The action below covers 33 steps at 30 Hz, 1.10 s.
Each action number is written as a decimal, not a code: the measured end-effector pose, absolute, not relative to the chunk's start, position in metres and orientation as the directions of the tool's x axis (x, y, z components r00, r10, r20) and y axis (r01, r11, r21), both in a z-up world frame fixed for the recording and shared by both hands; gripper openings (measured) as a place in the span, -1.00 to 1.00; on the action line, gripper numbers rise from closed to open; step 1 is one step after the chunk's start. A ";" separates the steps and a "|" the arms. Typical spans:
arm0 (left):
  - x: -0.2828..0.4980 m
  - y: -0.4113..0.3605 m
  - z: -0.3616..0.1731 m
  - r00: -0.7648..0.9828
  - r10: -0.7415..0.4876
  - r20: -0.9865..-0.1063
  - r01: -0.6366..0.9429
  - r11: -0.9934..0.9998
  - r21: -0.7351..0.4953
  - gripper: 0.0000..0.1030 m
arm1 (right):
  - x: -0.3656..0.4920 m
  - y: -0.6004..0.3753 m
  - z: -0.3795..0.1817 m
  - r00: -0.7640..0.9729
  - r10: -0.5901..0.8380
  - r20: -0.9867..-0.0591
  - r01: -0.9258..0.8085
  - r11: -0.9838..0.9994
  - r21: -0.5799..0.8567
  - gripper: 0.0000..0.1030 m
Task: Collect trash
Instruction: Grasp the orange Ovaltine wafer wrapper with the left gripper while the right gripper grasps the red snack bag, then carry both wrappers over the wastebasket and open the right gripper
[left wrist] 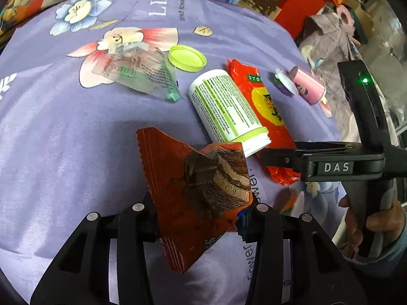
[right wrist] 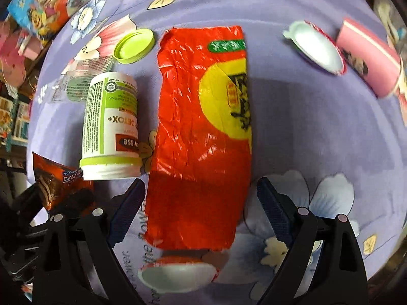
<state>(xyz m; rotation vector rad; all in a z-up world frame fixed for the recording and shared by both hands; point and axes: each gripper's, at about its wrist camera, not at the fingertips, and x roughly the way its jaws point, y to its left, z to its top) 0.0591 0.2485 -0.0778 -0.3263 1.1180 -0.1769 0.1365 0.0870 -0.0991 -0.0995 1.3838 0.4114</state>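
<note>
**Trash lies on a purple flower sheet, and one wrapper is in a gripper**

Trash is spread out on a purple bed sheet (left wrist: 63, 132) with big flowers printed on it.

The left gripper (left wrist: 201, 212) has its jaws squeezed together on a brown-orange chocolate cake wrapper (left wrist: 203, 178). The wrapper sticks up between the fingers, with a picture of a chocolate cake on it. In the right wrist view the same wrapper (right wrist: 58, 178) shows at the near left edge.

The right gripper (right wrist: 201, 200) has its jaws wide apart. It hangs over the near end of a big red snack bag (right wrist: 201, 132). One finger is on each side of the bag. I cannot tell if the fingers touch it. In the left wrist view this gripper (left wrist: 264, 156) comes in from the right, over the red bag (left wrist: 262, 96), and a hand (left wrist: 376, 218) holds its handle.

Just left of the red bag, a white pill bottle (right wrist: 112, 127) with a green label lies on its side. Its open mouth points to the near side. Its lime green lid (right wrist: 134, 45) lies farther away, apart from the bottle. A clear plastic wrapper (left wrist: 137, 73) lies left of the lid.

On the far right, a small pink cup (right wrist: 368, 61) lies on its side. A peeled white foil lid (right wrist: 315, 48) is just beside it. Another white foil lid (right wrist: 178, 277) lies at the near end of the red bag.
</note>
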 end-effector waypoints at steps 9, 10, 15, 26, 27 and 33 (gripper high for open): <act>0.069 0.234 -0.081 0.412 -0.309 -0.857 0.001 0.941 -0.338 -0.14 | 0.129 0.087 -0.095 0.249 0.171 -0.953 -0.434 0.900 0.048 -0.25; 0.071 0.232 -0.082 0.410 -0.309 -0.858 0.004 0.942 -0.337 -0.14 | 0.131 0.081 -0.094 0.238 0.193 -0.952 -0.423 0.903 0.077 -0.31; 0.074 0.219 -0.078 0.407 -0.321 -0.855 0.028 0.940 -0.339 -0.14 | 0.131 0.045 -0.079 0.254 0.238 -0.937 -0.361 0.923 0.136 -0.66; 0.077 0.166 -0.045 0.432 -0.343 -0.834 0.133 0.939 -0.317 -0.14 | 0.111 -0.052 -0.041 0.333 0.323 -0.886 -0.236 0.938 0.253 -0.67; 0.079 0.159 -0.041 0.434 -0.346 -0.832 0.144 0.938 -0.315 -0.14 | 0.109 -0.061 -0.037 0.345 0.326 -0.880 -0.224 0.939 0.261 -0.67; 0.085 0.110 -0.023 0.424 -0.382 -0.821 0.240 0.922 -0.305 -0.14 | 0.104 -0.120 -0.021 0.394 0.340 -0.854 -0.140 0.940 0.310 -0.67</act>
